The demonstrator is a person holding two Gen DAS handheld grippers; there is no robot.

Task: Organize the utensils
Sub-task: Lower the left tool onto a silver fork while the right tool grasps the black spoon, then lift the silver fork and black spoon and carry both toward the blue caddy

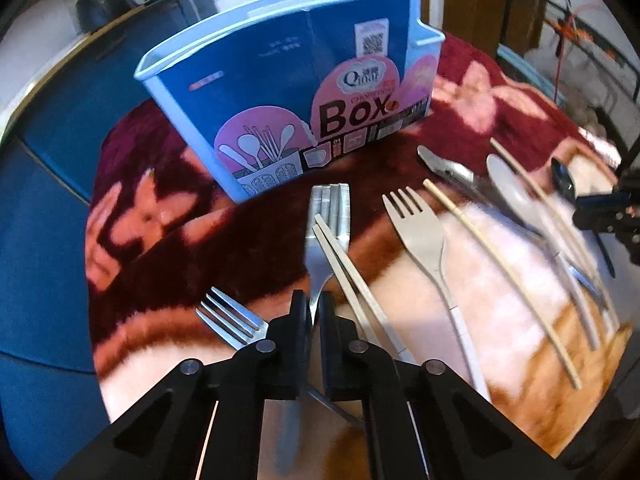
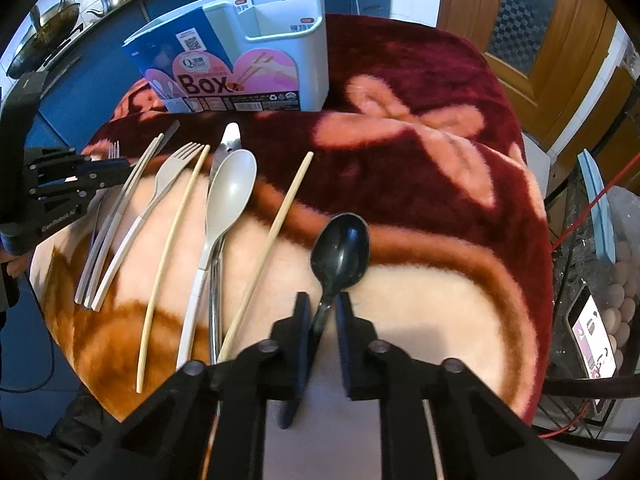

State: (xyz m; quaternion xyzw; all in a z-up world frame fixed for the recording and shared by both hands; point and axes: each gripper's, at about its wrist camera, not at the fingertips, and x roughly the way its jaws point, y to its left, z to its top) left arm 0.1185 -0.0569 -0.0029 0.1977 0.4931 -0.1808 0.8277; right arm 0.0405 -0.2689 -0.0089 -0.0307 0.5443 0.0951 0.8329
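Your left gripper [image 1: 315, 312] has its fingers clamped on a steel fork [image 1: 326, 228] — your right gripper's [image 2: 322, 312] on the black spoon [image 2: 340, 250].

Blanket [image 2: 420, 92]: dark red, patterned with pink flowers and cream and brown bands. Utensil box [image 1: 280, 92]: light blue, labelled in blue and pink. Spoon [image 2: 340, 252]: black. Fork [image 1: 420, 232]: beige. Claws [image 1: 314, 320] [image 2: 322, 316]: black

Spread over a plush red-and-cream blanket [image 2: 440, 184]: blue utensil box [image 2: 224, 64] (standing upright), forks [image 1: 416, 228], spoons [image 2: 232, 188], chopsticks [image 2: 272, 236] alongside.
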